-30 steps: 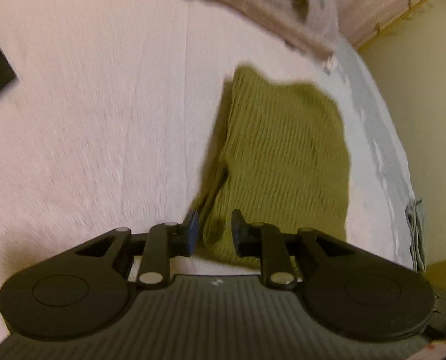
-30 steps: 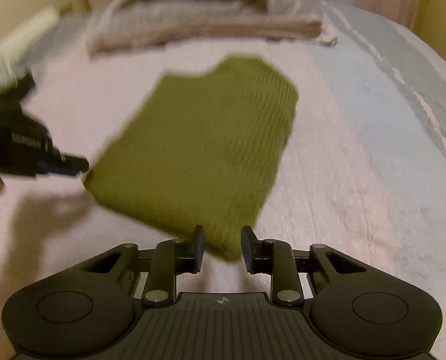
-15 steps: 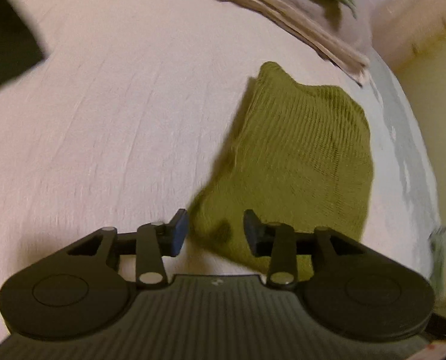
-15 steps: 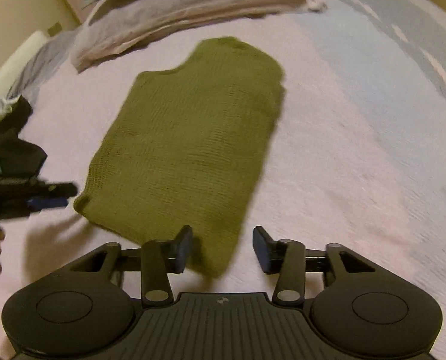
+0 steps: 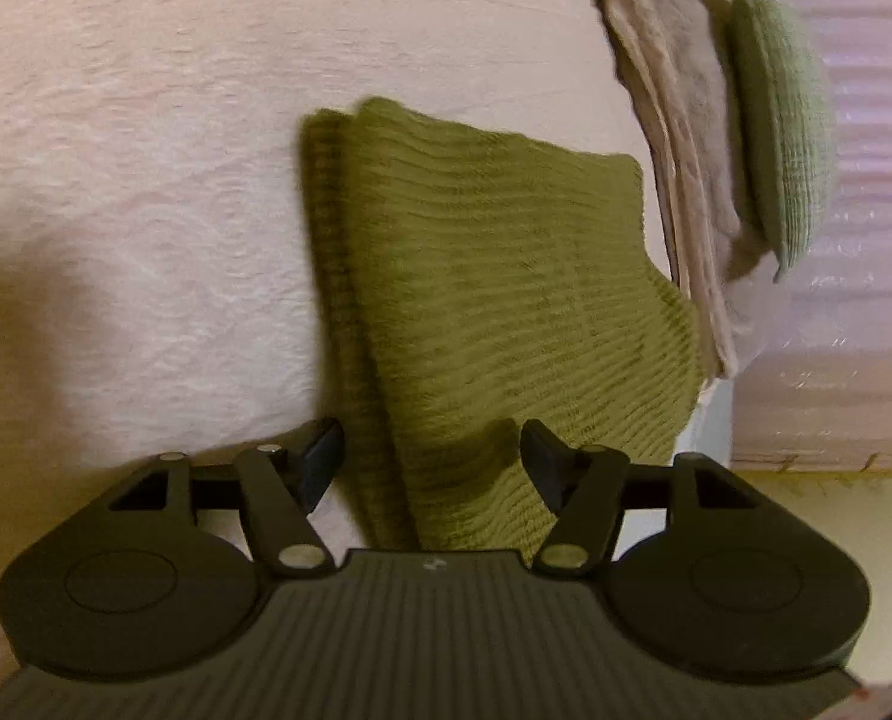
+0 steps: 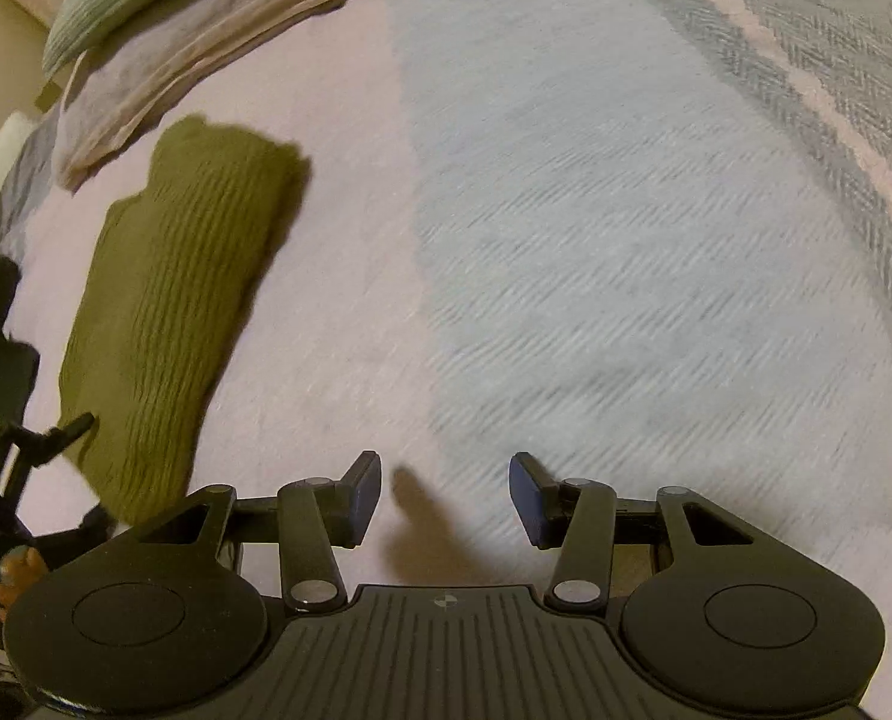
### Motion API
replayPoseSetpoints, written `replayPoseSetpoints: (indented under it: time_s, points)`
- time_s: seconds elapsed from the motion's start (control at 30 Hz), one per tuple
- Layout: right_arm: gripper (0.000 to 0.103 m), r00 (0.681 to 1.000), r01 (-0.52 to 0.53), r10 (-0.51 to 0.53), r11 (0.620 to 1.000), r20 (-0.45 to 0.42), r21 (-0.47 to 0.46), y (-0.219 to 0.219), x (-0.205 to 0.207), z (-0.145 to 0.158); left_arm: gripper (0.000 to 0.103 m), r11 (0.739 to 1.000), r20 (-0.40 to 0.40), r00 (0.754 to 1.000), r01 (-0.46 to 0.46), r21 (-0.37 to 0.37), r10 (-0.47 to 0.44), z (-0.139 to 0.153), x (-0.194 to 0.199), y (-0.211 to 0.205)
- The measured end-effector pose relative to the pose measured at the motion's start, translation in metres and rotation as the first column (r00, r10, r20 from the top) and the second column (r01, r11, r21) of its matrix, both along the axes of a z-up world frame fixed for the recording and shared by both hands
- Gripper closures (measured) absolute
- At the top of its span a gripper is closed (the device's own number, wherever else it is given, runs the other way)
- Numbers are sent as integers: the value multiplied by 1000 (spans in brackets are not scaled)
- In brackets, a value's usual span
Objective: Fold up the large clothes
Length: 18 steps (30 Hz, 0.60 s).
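The folded sweater (image 5: 506, 300) lies on the bed (image 5: 146, 180); the left hand-held gripper (image 5: 431, 459) is opening over its near edge without pressing; the right hand-held gripper (image 6: 444, 495) is opening, nothing between.

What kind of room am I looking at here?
Most likely a bedroom: the work surface is a bed with a pale textured cover, a pillow lies on folded bedding, and a folded olive knit garment rests nearby.

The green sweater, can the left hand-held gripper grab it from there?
Probably yes. The folded green sweater lies right ahead of the left hand-held gripper, its near edge between the opening jaws, not pinched yet. Nothing covers it on the bed.
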State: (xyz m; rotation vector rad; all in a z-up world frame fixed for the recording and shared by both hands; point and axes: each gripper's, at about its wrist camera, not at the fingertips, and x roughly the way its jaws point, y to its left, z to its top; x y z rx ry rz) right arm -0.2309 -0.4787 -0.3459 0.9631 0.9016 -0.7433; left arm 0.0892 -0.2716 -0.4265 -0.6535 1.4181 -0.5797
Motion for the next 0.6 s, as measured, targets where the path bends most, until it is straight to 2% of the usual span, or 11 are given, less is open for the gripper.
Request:
replayPoseSetpoints:
  time_s: [0.07, 0.1, 0.13, 0.2, 0.3, 0.4, 0.47, 0.6]
  points:
    - [58, 1000, 7, -8, 1000, 22, 12, -12, 2, -4, 56, 1000, 53, 998, 29, 13, -29, 5, -6, -14]
    - [58, 999, 11, -12, 1000, 33, 22, -18, 2, -5, 82, 999, 67, 997, 37, 18, -38, 7, -7, -19]
    - [58, 999, 11, -12, 1000, 41, 28, -23, 5, -6, 87, 999, 74, 997, 35, 15, -36, 10, -8, -17]
    - [58, 999, 5, -6, 1000, 51, 29, -30, 7, -5, 90, 999, 105, 994, 38, 11, -39, 21, -6, -12]
    - [58, 997, -33, 32, 999, 69, 24, -44, 12, -2, 92, 995, 165, 982, 95, 6, -94, 50, 8, 8]
    - [58, 993, -80, 76, 996, 93, 42, -55, 19, -2, 93, 988, 231, 961, 136, 71, -149, 79, 33, 25]
    - [58, 986, -127, 119, 990, 115, 66, -58, 27, -3, 93, 983, 246, 955, 141, 116, -166, 89, 56, 43]
    - [58, 964, -224, 201, 967, 174, 124, -62, 56, -11, 90, 949, 223, 934, 234, 210, -280, 80, 85, 56]
